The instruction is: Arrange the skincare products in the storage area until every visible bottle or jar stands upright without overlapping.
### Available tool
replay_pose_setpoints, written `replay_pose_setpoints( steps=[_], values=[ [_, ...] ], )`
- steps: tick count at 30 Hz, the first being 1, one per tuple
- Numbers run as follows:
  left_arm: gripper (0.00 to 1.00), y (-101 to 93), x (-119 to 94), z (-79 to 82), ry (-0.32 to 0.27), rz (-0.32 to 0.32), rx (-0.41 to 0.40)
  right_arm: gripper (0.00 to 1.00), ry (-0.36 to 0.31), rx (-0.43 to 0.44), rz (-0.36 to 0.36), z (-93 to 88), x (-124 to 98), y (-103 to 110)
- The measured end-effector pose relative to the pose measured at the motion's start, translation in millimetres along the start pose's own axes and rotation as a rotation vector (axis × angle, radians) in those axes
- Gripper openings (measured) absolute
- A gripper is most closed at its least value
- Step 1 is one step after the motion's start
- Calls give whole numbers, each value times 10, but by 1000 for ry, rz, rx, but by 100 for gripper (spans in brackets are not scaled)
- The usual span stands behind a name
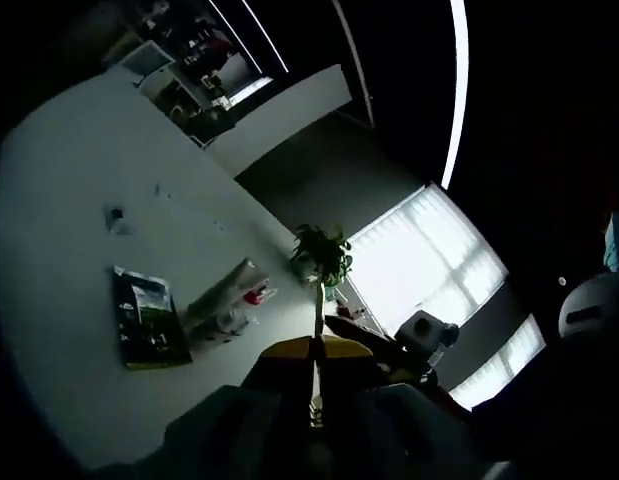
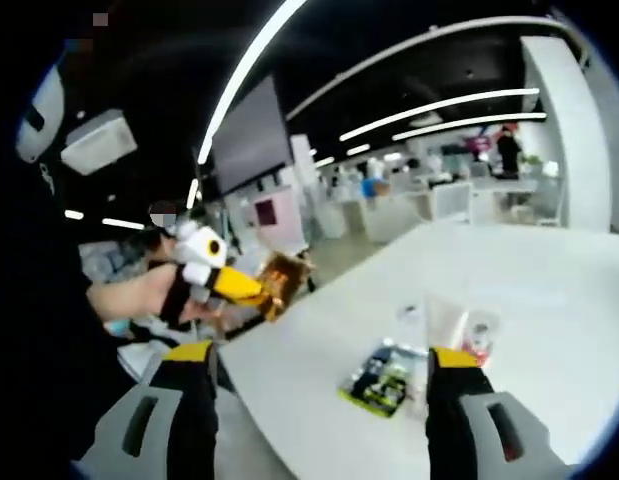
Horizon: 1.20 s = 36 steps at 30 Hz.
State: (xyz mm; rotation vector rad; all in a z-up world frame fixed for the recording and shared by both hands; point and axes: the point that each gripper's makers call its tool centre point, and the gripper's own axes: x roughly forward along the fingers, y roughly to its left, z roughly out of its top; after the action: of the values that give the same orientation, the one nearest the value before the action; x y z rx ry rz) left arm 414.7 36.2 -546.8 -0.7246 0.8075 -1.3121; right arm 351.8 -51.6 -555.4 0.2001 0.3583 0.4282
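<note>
The wide white table (image 2: 529, 290) has broad bare surface on every side of the small cluster near its middle: a flat dark packet with green print (image 2: 379, 381), whose writing is too small to read, and just beside it some clear-wrapped skincare bottles with red caps (image 2: 459, 330), lying rather than upright. The right gripper (image 2: 319, 375) hangs above the table's near edge, jaws spread wide and empty. The left gripper (image 1: 317, 365) has its yellow-tipped jaws pressed together with nothing between them.
</note>
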Motion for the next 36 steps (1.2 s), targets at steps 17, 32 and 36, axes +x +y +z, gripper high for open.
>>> replay_pose_setpoints(
  steps=[17,32,36],
  values=[
    [0,721,-23,25,43,120,-126,99,-58,78,-76,-127,-51,-214],
    [0,1711,119,189,29,250,-173,99,-51,144,-119,-298,-17,-335],
    [0,1957,134,190,42,280,-211,99,-35,165,-127,-388,7,-360]
  ],
)
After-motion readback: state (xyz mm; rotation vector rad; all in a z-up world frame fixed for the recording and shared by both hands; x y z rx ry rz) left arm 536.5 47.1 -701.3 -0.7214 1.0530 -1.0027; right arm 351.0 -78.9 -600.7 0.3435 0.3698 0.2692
